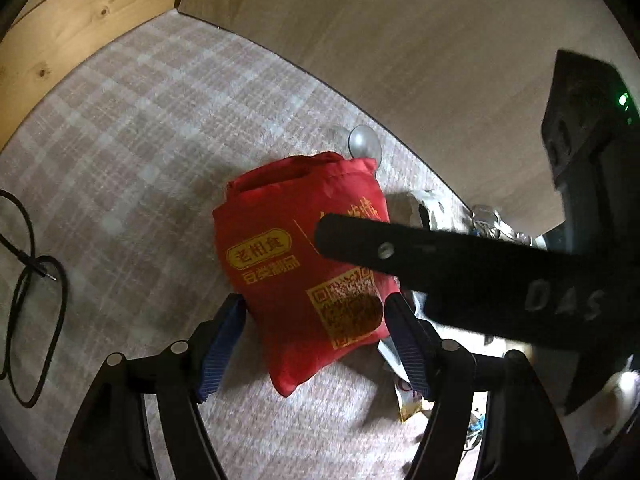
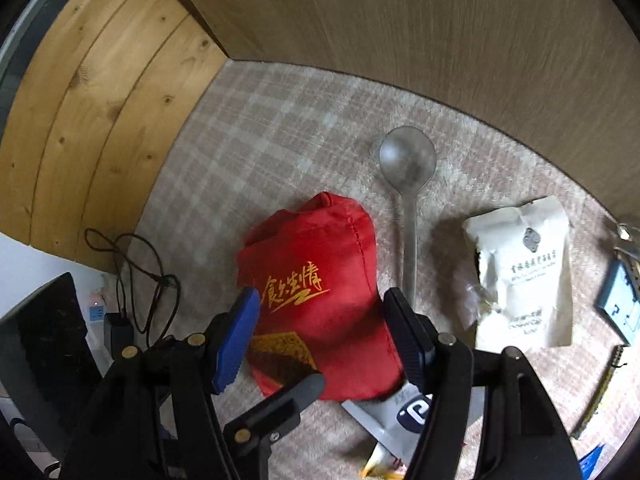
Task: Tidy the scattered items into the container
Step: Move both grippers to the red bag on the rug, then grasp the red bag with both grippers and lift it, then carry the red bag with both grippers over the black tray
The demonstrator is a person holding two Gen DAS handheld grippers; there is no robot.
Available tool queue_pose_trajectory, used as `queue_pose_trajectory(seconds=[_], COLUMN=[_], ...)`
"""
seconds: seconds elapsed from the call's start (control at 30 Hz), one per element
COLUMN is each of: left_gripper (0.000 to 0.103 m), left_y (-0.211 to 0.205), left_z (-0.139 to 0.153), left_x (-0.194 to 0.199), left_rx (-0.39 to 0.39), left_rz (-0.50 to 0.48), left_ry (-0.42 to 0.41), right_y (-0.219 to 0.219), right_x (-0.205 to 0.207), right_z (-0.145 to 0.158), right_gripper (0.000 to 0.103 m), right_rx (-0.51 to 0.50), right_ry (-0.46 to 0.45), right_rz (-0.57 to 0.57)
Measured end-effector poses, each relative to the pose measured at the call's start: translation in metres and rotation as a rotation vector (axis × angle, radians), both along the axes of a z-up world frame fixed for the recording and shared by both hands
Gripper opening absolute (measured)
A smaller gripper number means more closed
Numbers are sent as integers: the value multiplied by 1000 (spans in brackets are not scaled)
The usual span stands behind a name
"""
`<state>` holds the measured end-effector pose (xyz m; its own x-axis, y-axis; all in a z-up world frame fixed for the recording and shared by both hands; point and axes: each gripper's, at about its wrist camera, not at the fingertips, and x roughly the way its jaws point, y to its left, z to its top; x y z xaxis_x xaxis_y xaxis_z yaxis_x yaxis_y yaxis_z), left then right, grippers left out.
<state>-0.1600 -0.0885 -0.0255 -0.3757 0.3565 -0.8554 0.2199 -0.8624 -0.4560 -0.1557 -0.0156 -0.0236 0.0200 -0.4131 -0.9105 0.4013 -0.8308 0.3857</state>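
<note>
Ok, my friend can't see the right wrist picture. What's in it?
A red cloth bag lies on a checked blanket, between the open right gripper fingers. A clear plastic spoon and a torn white packet lie beside it.

Matt red cloth bag (image 2: 320, 280), fuzzy checked rug (image 2: 280, 128), knotty wood panel (image 2: 100, 100)

My left gripper (image 1: 314, 308) points steeply downward with its blue-padded fingers (image 1: 224, 340) spread wide and pressing on nothing. My right gripper (image 2: 320, 320) tilts down the same way, its jaws also wide apart and its pads (image 2: 236, 336) closed on nothing. In the left wrist view, my right gripper's black finger crosses in front of my left one
</note>
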Motion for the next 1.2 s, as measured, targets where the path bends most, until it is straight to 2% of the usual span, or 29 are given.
queue_pose_trajectory(seconds=[0.2,0.37,0.63,0.9,1.2], left_gripper=[68,68,68,68,68], left_y=[4,12,46,132,263], left_z=[2,22,79,116,129], left_x=[-1,7,28,58,105], left_rx=[3,14,-3,-9,13], left_rz=[1,-10,-78,-256,-527], left_ry=[20,57,140,187,188], right_y=[5,21,64,157,297], right_x=[7,17,52,98,172], right_z=[2,20,84,127,141], right_gripper=[58,57,57,57,57], right_rx=[-10,-47,-77,-69,-54], right_ry=[8,6,67,115,134], right_rz=[-3,-29,-68,-206,-432])
